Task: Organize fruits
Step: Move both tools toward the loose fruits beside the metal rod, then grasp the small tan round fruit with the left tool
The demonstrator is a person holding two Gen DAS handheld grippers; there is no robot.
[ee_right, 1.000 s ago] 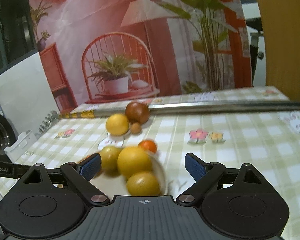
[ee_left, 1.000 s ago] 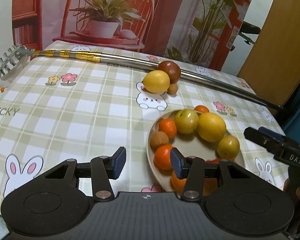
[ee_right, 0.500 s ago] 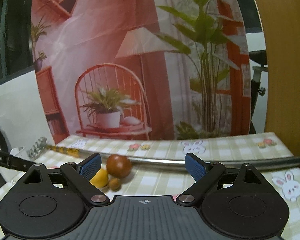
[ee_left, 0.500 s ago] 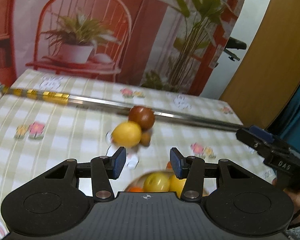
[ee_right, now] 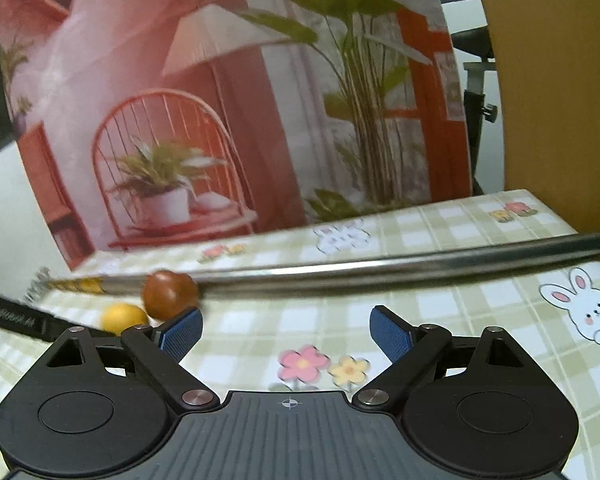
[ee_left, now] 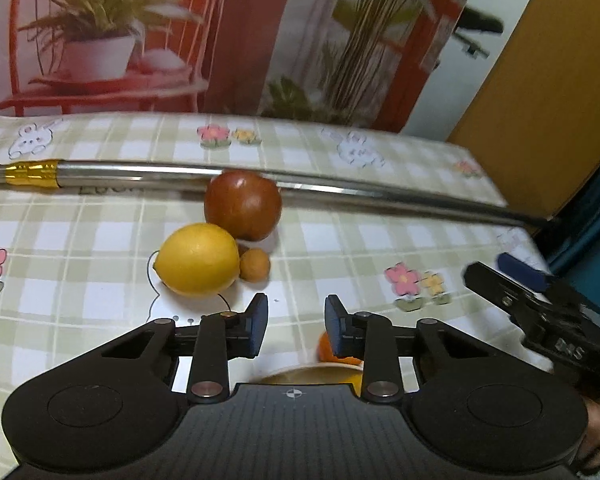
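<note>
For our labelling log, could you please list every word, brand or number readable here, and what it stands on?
"DAS", upside down, on the body of the right tongs.
"GenRobot.AI", blurred so only probable, on the side of the left tongs, in the right wrist view.
"Luc...", blurred and cut off beside the metal pole, on the tablecloth.
Nothing else is readable.

Both wrist views look low across the table (ee_left: 80,240), sharing the metal pole (ee_left: 340,192)

White lettering, upside down and only partly legible as "DAS", is seen on the black body of the right gripper (ee_left: 516,280), while faint letters printed on the tablecloth (ee_left: 80,240) beneath the metal rod (ee_left: 140,178) cannot be read.
</note>
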